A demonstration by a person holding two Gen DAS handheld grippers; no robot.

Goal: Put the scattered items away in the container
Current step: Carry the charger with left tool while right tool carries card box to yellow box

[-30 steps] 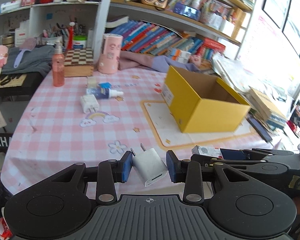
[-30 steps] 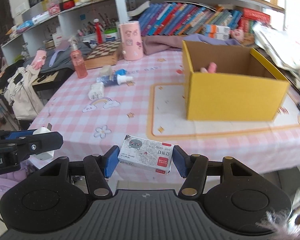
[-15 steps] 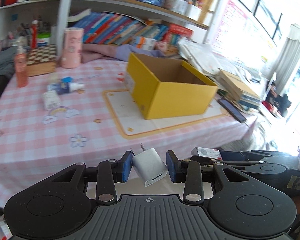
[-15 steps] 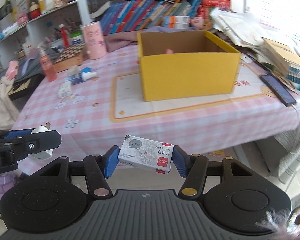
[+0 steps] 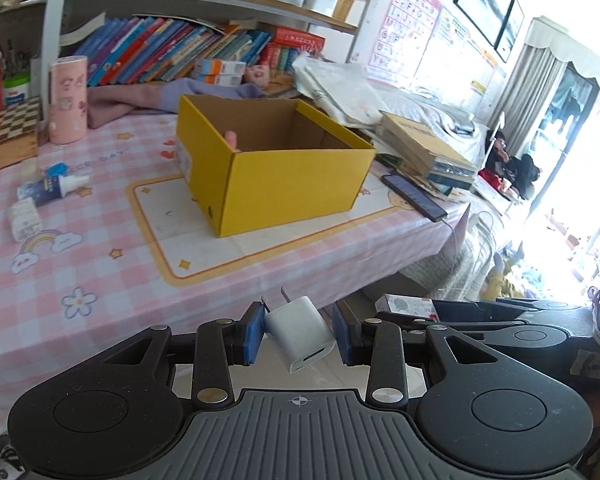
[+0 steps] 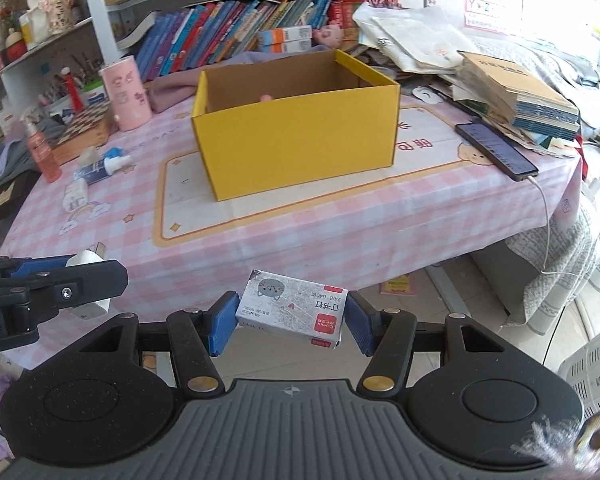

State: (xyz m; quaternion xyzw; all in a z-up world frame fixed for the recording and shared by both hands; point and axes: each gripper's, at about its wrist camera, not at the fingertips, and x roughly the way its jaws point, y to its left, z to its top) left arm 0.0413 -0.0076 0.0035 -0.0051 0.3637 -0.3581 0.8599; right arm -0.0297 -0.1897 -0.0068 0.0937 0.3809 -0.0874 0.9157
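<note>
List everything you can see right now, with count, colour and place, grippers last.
Open cardboard box: 1, yellow, on the mat in the middle of the table.
Checked tablecloth: 1, pink and white, over the table.
Spray bottle: 1, blue and white, lying left of the box.
Small wrapped packet: 1, white, beside the spray bottle.
Cylindrical tin: 1, pink, behind the box to the left.
Chessboard box: 1, wooden, far left.
Pump bottle: 1, orange-red, left edge.
Smartphone: 1, dark, right of the box, cable attached.
Plug adapter: 1, white, in the left gripper.
Staples carton: 1, white and red, in the right gripper.
</note>
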